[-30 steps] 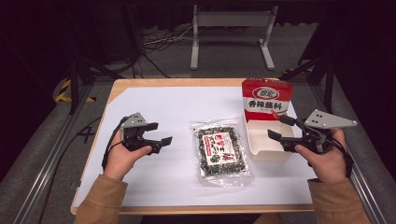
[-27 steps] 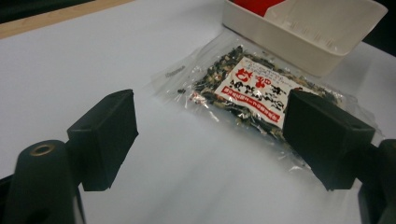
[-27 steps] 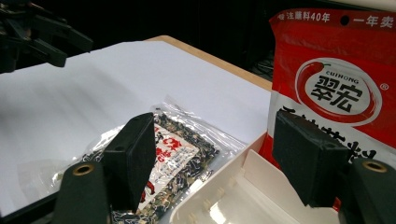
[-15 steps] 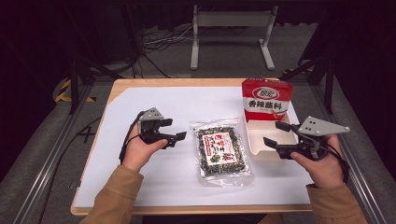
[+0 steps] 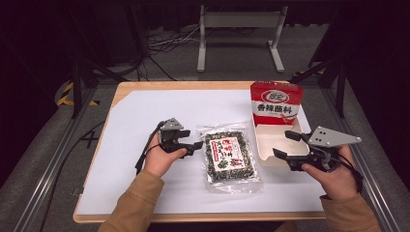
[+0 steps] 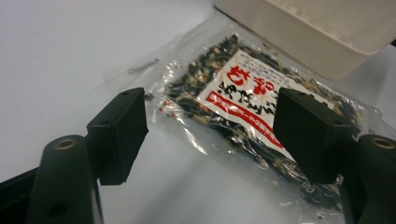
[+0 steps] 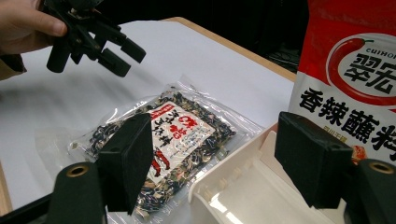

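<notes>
Left tongs [image 5: 195,146] agape, closing, beside packet [image 5: 229,157] edge, bare table [image 5: 135,121] behind

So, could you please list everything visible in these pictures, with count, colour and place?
Clear packet: one, dark dried mix under a red-and-white label, flat at mid-table.
White tray: one, right of the packet, beside its edge.
Red bag: one, red and white with dark lettering, upright at the tray's far end.
Table: one, wood rim, white top.
Metal stand: one, grey, on the floor beyond the table.
Left gripper: one, black, jaws open, just been closing, near the packet's left edge.
Right gripper: one, black, jaws open, at the tray.
</notes>
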### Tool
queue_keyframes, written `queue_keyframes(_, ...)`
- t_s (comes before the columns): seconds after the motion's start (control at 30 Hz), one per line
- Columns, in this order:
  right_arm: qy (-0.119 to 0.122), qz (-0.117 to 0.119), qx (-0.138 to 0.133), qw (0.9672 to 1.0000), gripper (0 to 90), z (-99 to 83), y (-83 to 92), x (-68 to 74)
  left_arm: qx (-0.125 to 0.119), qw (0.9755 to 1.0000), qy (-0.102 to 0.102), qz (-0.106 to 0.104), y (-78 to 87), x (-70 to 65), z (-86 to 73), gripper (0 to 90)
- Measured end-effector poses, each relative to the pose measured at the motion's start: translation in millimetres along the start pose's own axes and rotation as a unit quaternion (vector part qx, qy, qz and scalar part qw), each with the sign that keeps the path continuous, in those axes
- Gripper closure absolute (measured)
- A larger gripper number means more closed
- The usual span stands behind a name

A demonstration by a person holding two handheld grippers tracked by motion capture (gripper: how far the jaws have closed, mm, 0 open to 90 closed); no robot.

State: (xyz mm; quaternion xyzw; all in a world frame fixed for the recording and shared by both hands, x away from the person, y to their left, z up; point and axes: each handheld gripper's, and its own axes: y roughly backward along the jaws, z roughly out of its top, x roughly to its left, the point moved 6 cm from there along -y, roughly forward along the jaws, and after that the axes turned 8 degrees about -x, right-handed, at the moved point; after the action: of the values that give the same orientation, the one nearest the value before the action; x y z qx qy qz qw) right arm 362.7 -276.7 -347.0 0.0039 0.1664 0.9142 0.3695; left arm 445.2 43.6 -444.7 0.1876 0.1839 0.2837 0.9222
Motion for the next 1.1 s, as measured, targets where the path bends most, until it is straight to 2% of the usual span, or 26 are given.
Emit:
queue_keyframes(0.07,0.001,-0.002,-0.001,1.0,27.5,0.6,-0.6,1.6,0.016,0.9998,0.008,-0.001,-4.4,-4.8,-5.9,25.8)
queue_keyframes(0.17,0.004,-0.004,0.001,1.0,27.1,0.7,-1.5,3.5,0.031,0.9995,0.011,-0.002,-10.0,-5.5,-13.8,25.8)
queue_keyframes(0.2,0.004,-0.005,0.001,1.0,27.1,0.7,-1.8,3.8,0.034,0.9992,0.022,-0.004,-11.9,-5.1,-17.2,25.8)
queue_keyframes(0.27,0.006,-0.006,0.004,1.0,26.8,0.0,-3.0,4.9,0.042,0.9986,0.03,-0.007,-13.7,-4.2,-21.8,25.9)
queue_keyframes(0.33,0.007,-0.006,0.006,0.9999,26.6,-0.6,-4.0,5.8,0.058,0.9979,0.026,-0.011,-14.1,-4.9,-24.7,28.1)
queue_keyframes(0.43,0.008,-0.003,0.007,0.9999,26.3,-1.6,-5.6,6.8,0.066,0.9971,0.03,-0.021,-15.1,-7.4,-26.2,29.1)
queue_keyframes(0.7,0.01,-0.004,0.009,0.9999,26.0,-2.1,-6.0,6.4,0.108,0.9925,0.046,-0.034,-18.4,-13.0,-33.4,29.6)
queue_keyframes(0.8,0.01,-0.004,0.009,0.9999,25.9,-1.7,-6.3,7.0,0.127,0.9895,0.057,-0.039,-19.4,-15.3,-36.6,31.1)
queue_keyframes(1.1,0.009,-0.003,0.011,0.9999,25.5,-2.6,-7.7,7.7,0.135,0.9879,0.06,-0.046,-20.6,-18.1,-37.0,31.1)
